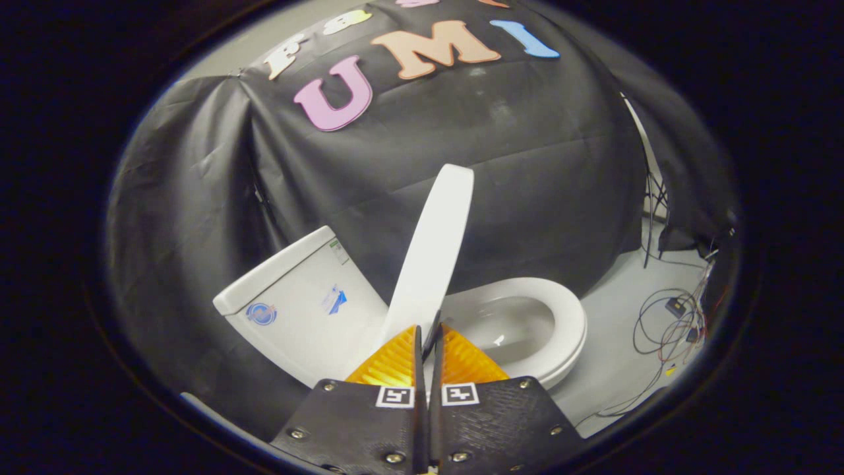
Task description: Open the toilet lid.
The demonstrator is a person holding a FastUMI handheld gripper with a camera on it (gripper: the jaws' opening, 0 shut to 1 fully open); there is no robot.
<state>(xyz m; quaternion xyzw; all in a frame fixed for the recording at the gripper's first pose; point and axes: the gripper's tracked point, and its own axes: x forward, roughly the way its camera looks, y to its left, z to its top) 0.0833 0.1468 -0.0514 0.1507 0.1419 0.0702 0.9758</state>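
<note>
Lid (432, 254) of the toilet stands raised, tilted up and away from the seat (572, 323), its edge turned toward the camera so it reads as a long white slab rising from the hinge end of the bowl (508, 323). The seat is down on the bowl rim, and the inside of the bowl shows open beside the lid.

The gripper (428, 340) sits right at the foot of the lid, its two fingers drawn nearly together with only a thin slit between them. The lower edge of the lid runs down into that slit (whether both fingers actually press on it, I cannot tell from this angle).

On the other side of the lid from the bowl stands the tank (300, 297), white, with its cover on and small stickers on its face. Behind the lid hangs the black cloth wall (501, 152). Past the bowl, well apart from the lid, a tangle of thin cables (669, 323) lies on the pale floor (616, 356) near the foot of the cloth.
</note>
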